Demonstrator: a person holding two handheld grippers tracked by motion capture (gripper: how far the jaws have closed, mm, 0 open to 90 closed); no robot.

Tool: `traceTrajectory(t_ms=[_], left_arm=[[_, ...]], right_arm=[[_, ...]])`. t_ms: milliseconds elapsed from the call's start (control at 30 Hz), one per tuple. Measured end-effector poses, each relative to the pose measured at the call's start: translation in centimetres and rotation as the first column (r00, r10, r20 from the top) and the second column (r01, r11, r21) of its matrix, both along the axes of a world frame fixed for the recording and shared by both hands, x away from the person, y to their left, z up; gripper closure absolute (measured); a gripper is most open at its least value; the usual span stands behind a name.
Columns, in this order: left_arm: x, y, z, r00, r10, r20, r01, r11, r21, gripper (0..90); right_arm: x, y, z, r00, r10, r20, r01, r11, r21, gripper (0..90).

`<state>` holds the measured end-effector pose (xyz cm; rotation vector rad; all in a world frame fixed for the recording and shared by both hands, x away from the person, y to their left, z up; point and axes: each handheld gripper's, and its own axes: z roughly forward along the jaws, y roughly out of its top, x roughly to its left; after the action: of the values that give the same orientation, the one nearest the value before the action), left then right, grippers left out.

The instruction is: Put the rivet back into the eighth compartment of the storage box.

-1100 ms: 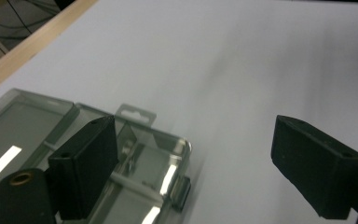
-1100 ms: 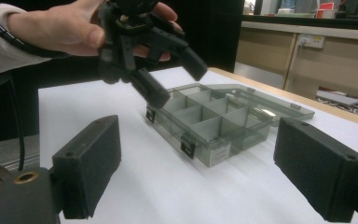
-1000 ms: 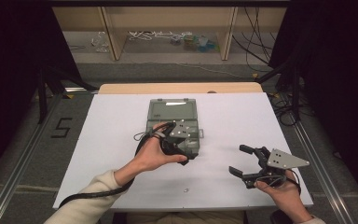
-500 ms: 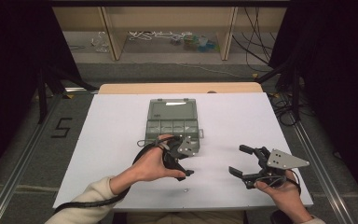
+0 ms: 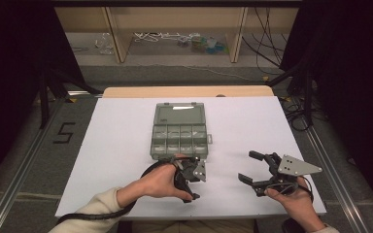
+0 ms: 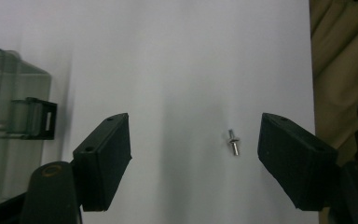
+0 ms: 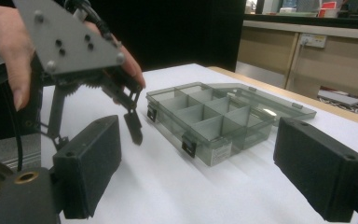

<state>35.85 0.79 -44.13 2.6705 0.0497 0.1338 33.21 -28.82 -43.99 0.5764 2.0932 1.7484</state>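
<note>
Left gripper (image 6: 193,149), jaws spread and just narrowing, points down at a small metal screw (image 6: 233,142) lying loose between them on the matte white counter (image 5: 116,145) near its front edge. Right gripper (image 5: 250,167) spread, empty. Translucent grey compartment box (image 5: 179,131) mid-counter.

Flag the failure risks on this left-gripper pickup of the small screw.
1. The screw is tiny, lies flat on the white table and sits off-centre, nearer one jaw of the left gripper. As the jaws have been closing, that pad may nudge or roll it instead of pinching.
2. The open compartment box stands close by, so a sideways correction could bump it.
</note>
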Motion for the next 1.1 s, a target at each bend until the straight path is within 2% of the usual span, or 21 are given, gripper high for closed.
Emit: traceTrajectory(t_ms=[33, 67, 100, 133, 167, 233, 333, 367, 400, 433, 467, 733, 833, 967, 1033, 1100], left_arm=[[-0.1, -0.1, -0.2, 1.0, -0.002, -0.004, 0.002, 1.0, 0.006, 25.5], [-0.1, -0.1, -0.3, 0.9999, -0.009, -0.006, 0.009, 0.9998, 0.019, 25.7], [-0.2, -0.2, -0.4, 0.9999, -0.013, -0.007, 0.013, 0.9995, 0.029, 25.8], [-0.3, -0.2, -0.6, 0.9999, -0.011, -0.011, 0.012, 0.9993, 0.035, 25.8], [-0.2, -0.2, -0.7, 0.9993, -0.038, 0.003, 0.038, 0.9974, 0.062, 25.8], [-0.3, -0.3, -1.0, 0.9996, -0.027, -0.012, 0.028, 0.9978, 0.059, 25.9], [-0.4, -0.5, -1.3, 0.999, -0.041, -0.016, 0.042, 0.995, 0.091, 26.2], [-0.5, -0.6, -1.5, 0.9993, -0.034, -0.014, 0.035, 0.996, 0.082, 26.6], [-0.4, -0.7, -1.5, 0.9989, -0.042, -0.019, 0.044, 0.994, 0.1, 26.8], [-0.5, -0.7, -1.7, 0.9991, -0.032, -0.026, 0.034, 0.9956, 0.087, 26.8], [-0.4, -0.8, -1.7, 0.9986, -0.046, -0.024, 0.048, 0.9934, 0.104, 26.8], [-0.5, -1.0, -2.3, 0.9986, -0.048, -0.023, 0.05, 0.9918, 0.117, 27.3], [-0.4, -1.0, -2.3, 0.9978, -0.048, -0.045, 0.053, 0.9913, 0.12, 30.5], [-0.3, -0.9, -2.3, 0.9948, -0.053, -0.087, 0.063, 0.9906, 0.121, 39.0], [-0.4, -0.9, -2.3, 0.9946, -0.04, -0.096, 0.05, 0.9926, 0.11, 41.6], [-0.3, -0.9, -2.2, 0.9941, -0.05, -0.096, 0.061, 0.9906, 0.123, 43.1]], right_arm=[[0.0, 0.0, 0.0, 1.0, 0.001, -0.001, -0.001, 1.0, 0.0, 16.0], [-0.1, -0.1, 0.1, 1.0, -0.003, -0.008, 0.003, 1.0, -0.019, 15.9], [0.0, 0.0, 0.0, 1.0, -0.001, 0.0, 0.001, 1.0, 0.0, 15.9], [0.0, 0.0, 0.0, 1.0, 0.0, -0.006, 0.0, 1.0, -0.002, 16.0], [0.0, 0.0, 0.0, 1.0, -0.001, -0.006, 0.001, 1.0, -0.006, 15.9], [-0.1, 0.0, 0.0, 1.0, -0.006, -0.003, 0.006, 1.0, -0.009, 15.9], [-0.1, 0.0, 0.0, 1.0, -0.006, -0.002, 0.006, 1.0, -0.011, 16.0], [-0.1, 0.0, 0.0, 1.0, -0.005, -0.005, 0.005, 1.0, -0.011, 16.0], [-0.1, 0.0, 0.0, 1.0, -0.004, -0.006, 0.004, 1.0, -0.011, 16.0], [-0.1, 0.0, 0.0, 1.0, -0.005, -0.006, 0.005, 1.0, -0.011, 16.0], [0.0, 0.0, 0.0, 1.0, -0.005, -0.002, 0.005, 1.0, -0.01, 16.0], [-0.1, 0.0, 0.0, 1.0, -0.005, -0.008, 0.005, 1.0, -0.012, 16.0], [-0.1, 0.0, 0.0, 1.0, -0.005, -0.008, 0.005, 1.0, -0.011, 16.0], [-0.1, 0.0, 0.0, 0.9999, -0.005, -0.01, 0.004, 1.0, -0.018, 16.0], [-0.1, 0.0, 0.0, 1.0, -0.003, -0.008, 0.003, 1.0, -0.018, 16.1], [-0.1, 0.0, 0.0, 1.0, -0.004, -0.008, 0.004, 1.0, -0.018, 16.1]])
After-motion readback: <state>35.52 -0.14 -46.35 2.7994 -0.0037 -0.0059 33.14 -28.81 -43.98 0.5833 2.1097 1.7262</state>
